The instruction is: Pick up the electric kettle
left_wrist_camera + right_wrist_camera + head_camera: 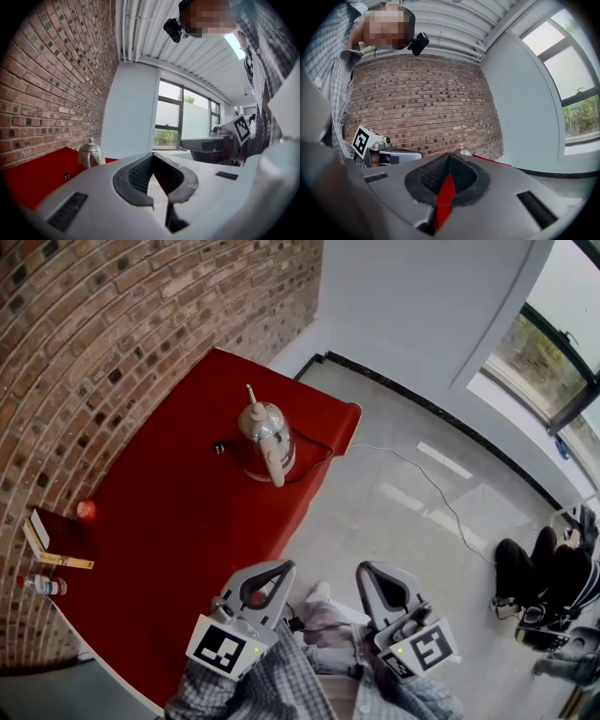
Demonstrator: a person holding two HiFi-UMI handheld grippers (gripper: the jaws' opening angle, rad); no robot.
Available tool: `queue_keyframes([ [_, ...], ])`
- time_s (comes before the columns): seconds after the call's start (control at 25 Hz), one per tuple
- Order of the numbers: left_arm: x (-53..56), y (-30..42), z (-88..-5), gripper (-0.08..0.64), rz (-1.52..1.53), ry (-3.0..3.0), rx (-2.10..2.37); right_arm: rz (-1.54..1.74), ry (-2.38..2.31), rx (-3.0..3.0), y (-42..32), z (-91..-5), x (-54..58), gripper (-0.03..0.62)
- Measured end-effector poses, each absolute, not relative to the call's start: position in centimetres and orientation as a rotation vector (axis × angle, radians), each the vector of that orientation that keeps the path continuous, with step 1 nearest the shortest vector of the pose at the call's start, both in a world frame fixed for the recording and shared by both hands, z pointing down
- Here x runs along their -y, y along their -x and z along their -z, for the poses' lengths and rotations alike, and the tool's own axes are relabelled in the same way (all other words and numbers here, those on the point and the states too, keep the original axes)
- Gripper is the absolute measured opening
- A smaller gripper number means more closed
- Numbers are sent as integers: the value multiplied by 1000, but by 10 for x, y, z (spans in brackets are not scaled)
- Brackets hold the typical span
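Note:
A steel electric kettle (265, 441) with a cream spout and knobbed lid stands on the far part of the red table (178, 521), its black cord trailing off the right edge. In the left gripper view the kettle (90, 153) shows small at the left, well ahead. In the right gripper view only the top of the kettle (462, 152) peeks over the jaws. My left gripper (279, 570) is shut and empty above the table's near edge. Over the floor beside the table, my right gripper (367, 572) is shut and empty too. Both are far short of the kettle.
A brick wall (112, 324) runs along the table's left side. On the near left of the table lie a red ball (85, 510), a book (42, 529) and a small bottle (42, 586). A white cable (422, 474) crosses the grey floor; bags (544, 587) sit at the right.

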State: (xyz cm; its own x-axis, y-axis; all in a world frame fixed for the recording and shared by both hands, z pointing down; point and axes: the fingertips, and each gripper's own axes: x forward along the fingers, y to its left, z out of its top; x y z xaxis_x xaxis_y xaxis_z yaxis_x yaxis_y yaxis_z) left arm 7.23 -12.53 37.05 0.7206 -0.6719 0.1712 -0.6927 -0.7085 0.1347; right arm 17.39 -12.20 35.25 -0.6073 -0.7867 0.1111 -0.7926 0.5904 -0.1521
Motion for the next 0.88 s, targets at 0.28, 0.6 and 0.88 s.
queue_keyframes([
  [0.28, 157, -104, -369, 6, -158, -2721, 1175, -260, -1309, 2821, -205, -350, 161, 6],
  [0.6, 178, -109, -375, 8, -117, -2644, 1284, -247, -1250, 2846, -217, -352, 175, 6],
  [0.88, 191, -102, -382, 8, -92, -2593, 1345, -262, -1222, 2858, -220, -356, 178, 7],
])
